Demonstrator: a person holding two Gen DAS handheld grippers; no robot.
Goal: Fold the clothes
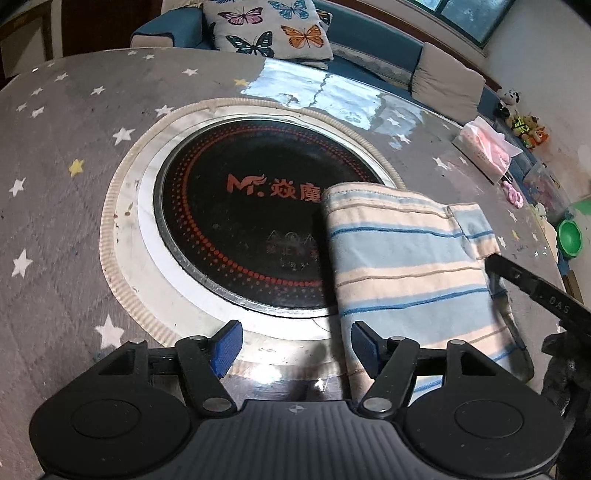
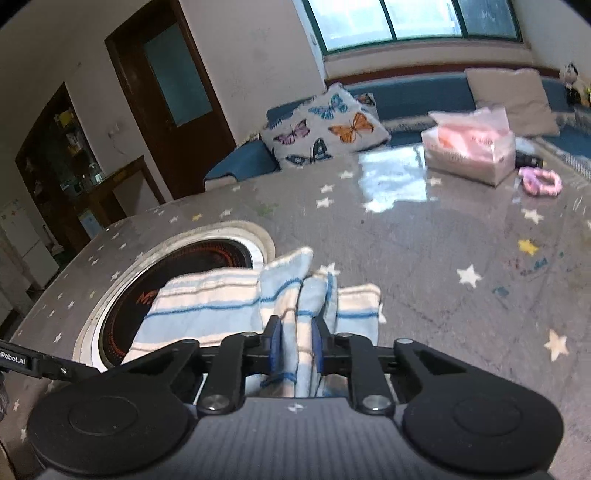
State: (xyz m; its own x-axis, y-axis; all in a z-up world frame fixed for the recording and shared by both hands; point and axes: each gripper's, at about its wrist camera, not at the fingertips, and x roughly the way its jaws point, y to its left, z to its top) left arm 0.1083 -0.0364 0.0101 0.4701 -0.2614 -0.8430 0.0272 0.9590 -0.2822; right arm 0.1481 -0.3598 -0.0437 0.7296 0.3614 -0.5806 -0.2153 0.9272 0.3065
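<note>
Cloth: a blue, cream and white striped garment (image 1: 413,266), folded over once or twice, lying flat on the table with its left edge hanging over the black hotplate. Can't honestly tell what kind of clothing it is.

Right gripper (image 2: 295,345): clamped on a bunched-up fold at the near edge of the cloth, blue pads squeezing the fabric from both sides. The pinched bit stands up in ridges between the pads.

Left gripper (image 1: 295,349): jaws apart, nothing between them. Its right finger (image 1: 364,341) sits over the near left edge of the cloth and the left one is over the steel ring. Touching or just above, hard to say from this angle.

Hotplate (image 1: 236,229): round black glass disc with orange dots and a logo, set into the middle of the table inside a steel ring.

Table (image 1: 55,221): round, grey cover with white and yellow stars, shiny with glare on the far side.

Far right of the table: a pink tissue pack (image 2: 469,147), and a pink scrunchie-looking thing (image 2: 539,182) just beside it.

Beyond the table: blue sofa with a butterfly cushion (image 1: 269,29).
</note>
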